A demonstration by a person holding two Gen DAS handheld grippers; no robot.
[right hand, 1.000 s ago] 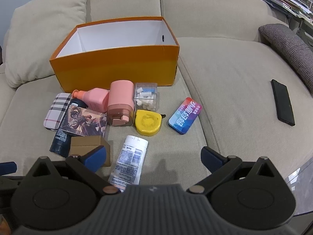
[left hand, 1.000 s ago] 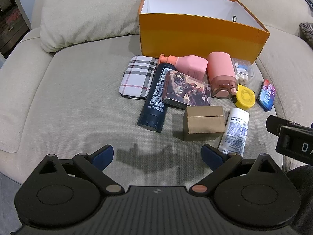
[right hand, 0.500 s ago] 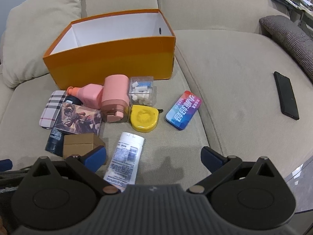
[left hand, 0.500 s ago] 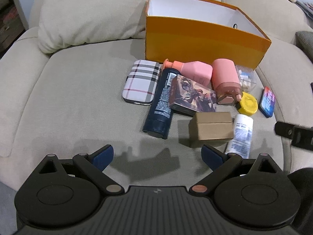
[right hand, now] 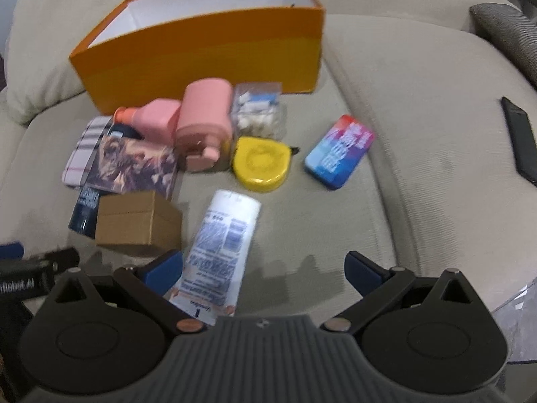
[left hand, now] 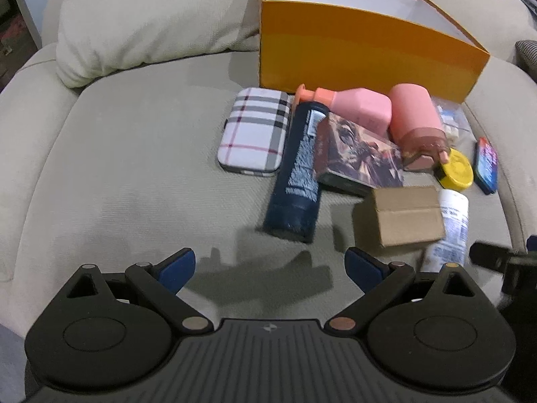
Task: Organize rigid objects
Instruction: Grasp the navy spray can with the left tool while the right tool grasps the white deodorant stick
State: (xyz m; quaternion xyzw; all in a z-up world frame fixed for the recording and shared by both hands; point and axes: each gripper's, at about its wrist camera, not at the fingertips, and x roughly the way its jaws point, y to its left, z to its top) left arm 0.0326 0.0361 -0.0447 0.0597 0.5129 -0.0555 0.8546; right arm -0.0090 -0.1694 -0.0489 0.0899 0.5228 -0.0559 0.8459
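Note:
An empty orange box (left hand: 362, 50) (right hand: 208, 50) stands on the sofa behind a pile of objects: a plaid case (left hand: 255, 131), a dark blue can (left hand: 298, 174), a picture box (left hand: 359, 154), pink bottles (left hand: 412, 117), a brown carton (left hand: 407, 215) (right hand: 137, 221), a white tube (right hand: 221, 248), a yellow disc (right hand: 261, 163) and a blue tin (right hand: 339, 151). My left gripper (left hand: 270, 267) is open and empty, just short of the dark can. My right gripper (right hand: 263, 267) is open and empty, low over the white tube's near end.
A cream cushion (left hand: 151, 23) lies left of the box. A black phone (right hand: 520, 137) lies on the right seat. A grey patterned cushion (right hand: 506, 30) sits at the far right. A clear box of white pieces (right hand: 258, 114) sits by the pink bottles.
Both grippers have moved forward and lower toward the pile, so the objects look larger. The right gripper has come over the white tube. Both stayed open.

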